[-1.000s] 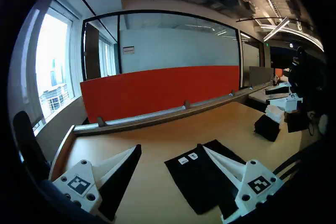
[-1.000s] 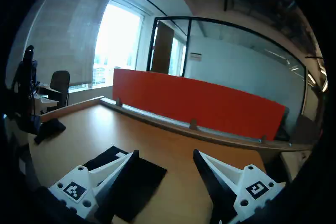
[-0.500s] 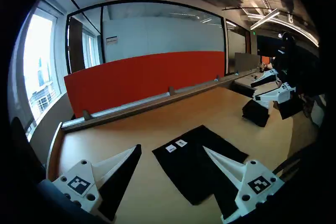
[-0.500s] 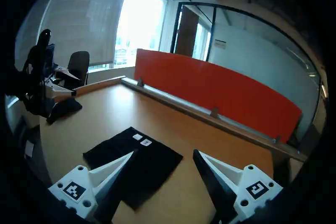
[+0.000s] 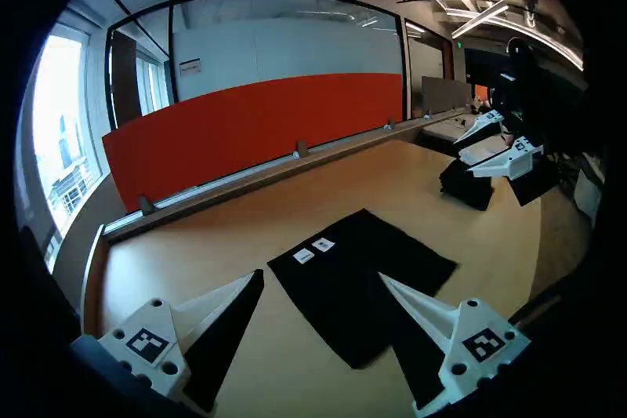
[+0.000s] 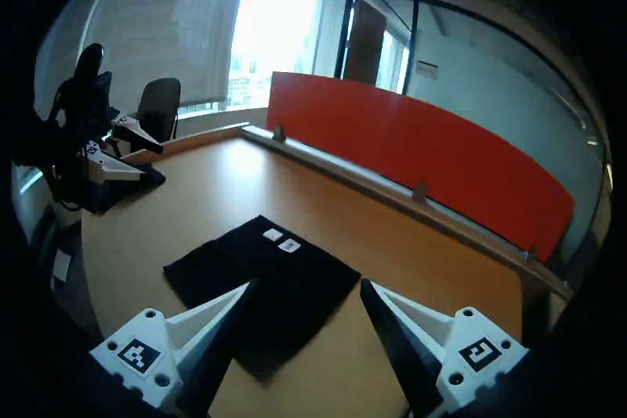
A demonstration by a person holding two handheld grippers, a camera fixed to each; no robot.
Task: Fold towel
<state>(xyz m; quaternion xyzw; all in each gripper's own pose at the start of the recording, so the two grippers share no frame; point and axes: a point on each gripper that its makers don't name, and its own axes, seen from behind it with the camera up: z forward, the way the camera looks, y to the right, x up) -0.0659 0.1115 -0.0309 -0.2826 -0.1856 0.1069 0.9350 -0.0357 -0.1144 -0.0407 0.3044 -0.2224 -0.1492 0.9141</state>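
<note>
My left tool [image 5: 320, 274] is spread wide and grips nothing, and my right tool [image 6: 309, 283] is spread just as wide and just as empty. Both hang above the light wooden desk [image 5: 313, 198].

The flat black towel [image 5: 353, 292] lies spread on the desk between the two pairs of fingers. It touches neither tool. It carries two small white tags [image 5: 313, 250] near one edge (too small to make out). In the right gripper view the same towel [image 6: 294, 273] lies slantwise on the desk [image 6: 235, 190], tags [image 6: 280, 239] toward the far side.

A long orange partition panel [image 5: 259, 128] stands along the back edge of the desk on a grey rail. Behind it runs a black-framed glass wall [image 5: 290, 45]. A bright window [image 5: 59, 159] lights the left of the room, and light strips [image 5: 478, 22] cross the ceiling on the right.

In the right gripper view the panel [image 6: 423, 143] runs off to the right. A large window [image 6: 274, 34] with a pale blind beside it glows behind, and a dark office chair [image 6: 159, 104] stands near it. A dark folded bundle [image 5: 466, 183] rests near the desk's far right edge.
</note>
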